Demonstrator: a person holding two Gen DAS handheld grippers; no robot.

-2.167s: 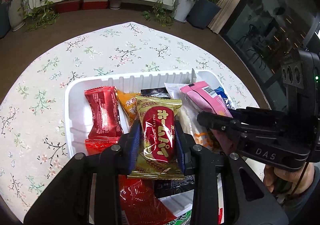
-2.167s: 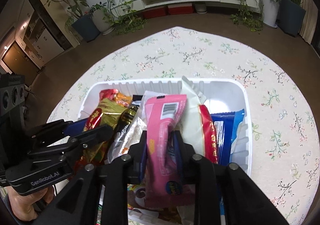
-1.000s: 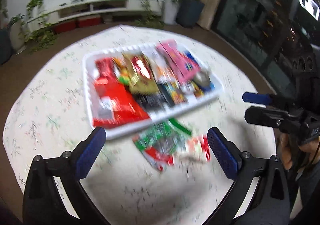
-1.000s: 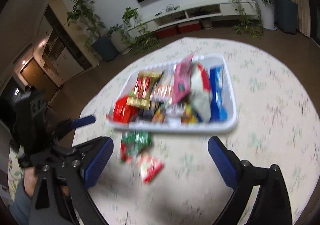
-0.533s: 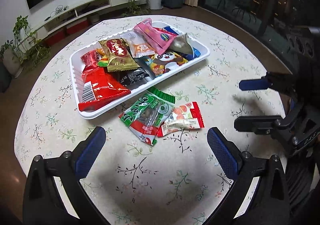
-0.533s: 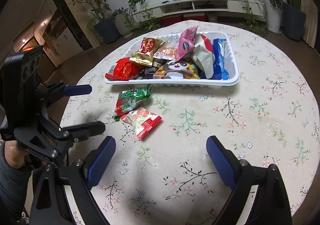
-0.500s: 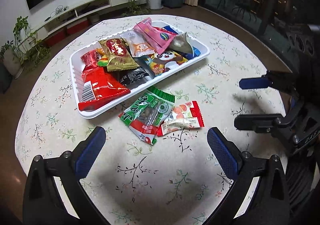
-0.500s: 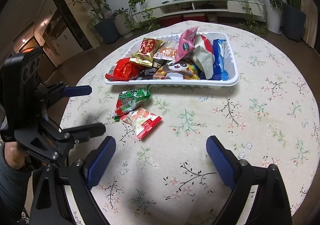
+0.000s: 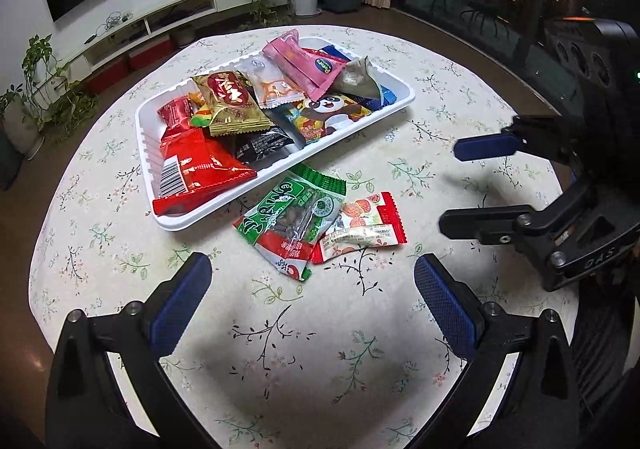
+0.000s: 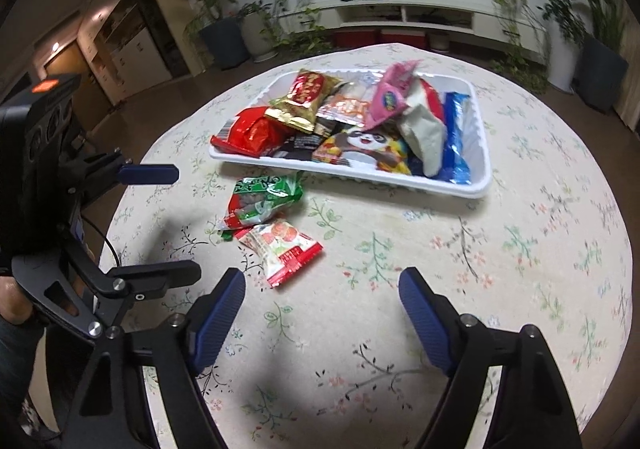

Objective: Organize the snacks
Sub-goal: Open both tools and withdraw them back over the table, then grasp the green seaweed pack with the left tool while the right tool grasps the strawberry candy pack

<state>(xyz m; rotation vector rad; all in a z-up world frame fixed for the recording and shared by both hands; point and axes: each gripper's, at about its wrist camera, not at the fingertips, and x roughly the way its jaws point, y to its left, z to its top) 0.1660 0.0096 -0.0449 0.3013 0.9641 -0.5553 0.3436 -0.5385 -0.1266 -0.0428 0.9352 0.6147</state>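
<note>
A white tray [image 9: 148, 137] [image 10: 478, 153] on the round table holds several snack packets, among them a gold one [image 9: 230, 97], a pink one [image 9: 304, 63] and a big red one [image 9: 196, 169]. A green packet [image 9: 290, 219] [image 10: 260, 199] and a red-and-white packet [image 9: 362, 225] [image 10: 286, 247] lie on the cloth in front of the tray. My left gripper [image 9: 312, 301] [image 10: 160, 221] is open and empty, near them. My right gripper [image 10: 322, 313] [image 9: 468, 185] is open and empty, to their right.
The round table has a floral cloth [image 9: 304, 349] and its edge curves close on all sides. Behind it stand a low white TV shelf [image 10: 420, 15] and potted plants [image 10: 224, 25].
Both grippers let go of their packets, opened and pulled back from the tray. In the last half second the right gripper shifted left and nearer the two loose packets.
</note>
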